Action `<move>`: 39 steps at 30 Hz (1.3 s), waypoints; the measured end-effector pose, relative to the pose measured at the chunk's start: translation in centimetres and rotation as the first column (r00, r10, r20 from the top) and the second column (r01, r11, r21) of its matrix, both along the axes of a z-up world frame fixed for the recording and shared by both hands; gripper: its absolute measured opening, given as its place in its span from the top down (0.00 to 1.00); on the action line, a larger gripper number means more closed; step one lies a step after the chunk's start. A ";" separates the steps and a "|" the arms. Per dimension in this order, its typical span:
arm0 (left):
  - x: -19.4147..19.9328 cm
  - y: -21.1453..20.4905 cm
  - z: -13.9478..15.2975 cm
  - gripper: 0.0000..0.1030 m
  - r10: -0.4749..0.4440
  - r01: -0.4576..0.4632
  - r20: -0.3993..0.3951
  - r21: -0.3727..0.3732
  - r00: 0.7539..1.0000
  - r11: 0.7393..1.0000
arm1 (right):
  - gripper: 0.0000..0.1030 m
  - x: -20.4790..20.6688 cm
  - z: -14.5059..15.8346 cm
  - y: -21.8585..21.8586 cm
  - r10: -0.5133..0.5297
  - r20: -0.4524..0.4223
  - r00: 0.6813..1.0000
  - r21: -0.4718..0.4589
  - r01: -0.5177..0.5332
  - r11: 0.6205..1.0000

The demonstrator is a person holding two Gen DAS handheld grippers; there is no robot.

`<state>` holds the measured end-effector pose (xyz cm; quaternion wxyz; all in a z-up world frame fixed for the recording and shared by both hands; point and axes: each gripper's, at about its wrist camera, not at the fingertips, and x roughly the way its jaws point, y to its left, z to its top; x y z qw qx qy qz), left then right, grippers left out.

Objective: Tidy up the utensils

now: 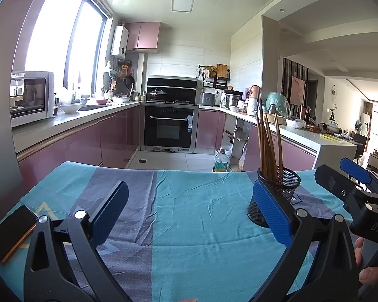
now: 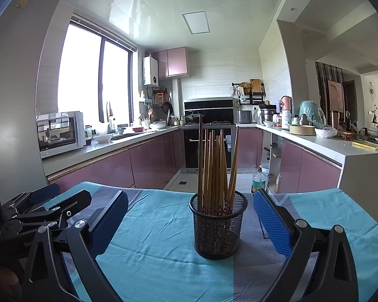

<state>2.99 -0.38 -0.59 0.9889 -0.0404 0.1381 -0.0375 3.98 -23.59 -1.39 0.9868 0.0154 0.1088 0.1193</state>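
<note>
Seemingly at the end of sorting: long brown wooden chopsticks [image 2: 218,168] standing upright in the black wire-mesh cup [image 2: 218,229] on the blue-and-grey striped cloth [image 2: 163,226]. Right gripper [image 2: 190,224] spread wide, empty, framing the cup without touching. Left gripper [image 1: 189,214] likewise spread, empty, left of the cup. Probably only withdrawal left. Black phone with orange edge [image 1: 12,232] far left of the cup, out of the way.

- A black mesh holder [image 2: 218,226] stands upright on the blue cloth [image 2: 151,251], near the middle of the tabletop.
- Wooden chopsticks [image 2: 215,168] stand bunched inside it, fanning slightly.
- The right gripper [image 2: 191,216] has its jaws spread wide, the holder between them, untouched.
- The left gripper [image 2: 45,206] sits by the left edge.
</note>
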 end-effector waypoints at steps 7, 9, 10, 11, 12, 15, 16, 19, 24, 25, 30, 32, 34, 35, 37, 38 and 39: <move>-0.2 0.0 0.0 0.05 0.001 -0.001 -0.001 -0.001 1.000 1.000 | 0.07 0.0 -0.1 -0.1 -0.003 0.002 1.000 0.005 0.003 1.000; -0.1 0.0 0.0 0.05 0.000 0.000 0.000 0.001 1.000 1.000 | 0.07 0.0 -0.1 -0.1 -0.004 0.002 1.000 0.005 0.004 1.000; -0.2 0.0 0.0 0.05 0.000 0.000 0.000 0.000 1.000 1.000 | 0.07 0.0 -0.1 -0.2 -0.005 0.003 1.000 0.006 0.005 1.000; -0.2 0.0 0.0 0.05 0.001 -0.001 0.000 -0.001 1.000 1.000 | 0.07 0.0 -0.1 -0.2 -0.006 0.004 1.000 0.006 0.006 1.000; -0.1 0.0 0.0 0.05 0.000 0.000 -0.001 -0.002 1.000 1.000 | 0.07 0.0 -0.1 -0.2 -0.006 0.003 1.000 0.007 0.006 1.000; -0.1 0.0 0.0 0.05 0.001 -0.001 0.000 0.000 1.000 1.000 | 0.07 0.0 -0.1 -0.2 -0.007 0.003 1.000 0.009 0.007 1.000; -0.2 0.1 0.0 0.05 -0.001 0.001 -0.001 0.000 1.000 1.000 | 0.07 0.0 -0.1 -0.2 -0.007 0.002 1.000 0.009 0.007 1.000; -0.1 0.1 0.0 0.05 0.000 0.000 -0.001 -0.001 1.000 1.000 | 0.07 0.0 -0.1 -0.2 -0.007 0.004 1.000 0.009 0.007 1.000; -0.2 0.0 -0.1 0.05 -0.001 0.001 -0.001 -0.001 1.000 1.000 | 0.07 0.0 -0.1 -0.2 -0.007 0.004 1.000 0.010 0.007 1.000; -0.2 0.0 0.0 0.05 -0.001 0.001 -0.001 -0.002 1.000 1.000 | 0.07 0.0 -0.1 -0.2 -0.007 0.004 1.000 0.011 0.007 1.000; -0.1 -0.1 0.0 0.05 -0.002 0.002 -0.003 -0.002 1.000 1.000 | 0.07 -0.1 -0.2 -0.2 -0.007 0.004 1.000 0.012 0.007 1.000; -0.1 -0.1 0.0 0.05 -0.001 0.001 -0.002 -0.002 1.000 1.000 | 0.07 0.0 -0.1 -0.3 -0.006 0.004 1.000 0.012 0.006 1.000; -0.1 -0.1 0.0 0.05 -0.002 0.002 -0.002 -0.003 1.000 1.000 | 0.07 -0.1 -0.2 -0.3 -0.006 0.003 1.000 0.012 0.006 1.000; -0.1 -0.1 0.0 0.05 -0.002 0.002 -0.003 -0.002 1.000 1.000 | 0.07 -0.1 -0.2 -0.3 -0.006 0.004 1.000 0.012 0.006 1.000; -0.1 -0.1 0.0 0.05 -0.002 0.002 -0.003 -0.002 1.000 1.000 | 0.07 0.0 -0.1 -0.3 -0.006 0.003 1.000 0.012 0.006 1.000; -0.1 -0.1 0.0 0.05 -0.002 0.002 -0.003 -0.003 1.000 1.000 | 0.07 -0.1 -0.2 -0.3 -0.006 0.002 1.000 0.012 0.006 1.000; -0.1 -0.1 0.0 0.05 -0.002 0.002 -0.003 -0.003 1.000 1.000 | 0.07 -0.1 -0.1 -0.3 -0.006 0.004 1.000 0.012 0.006 1.000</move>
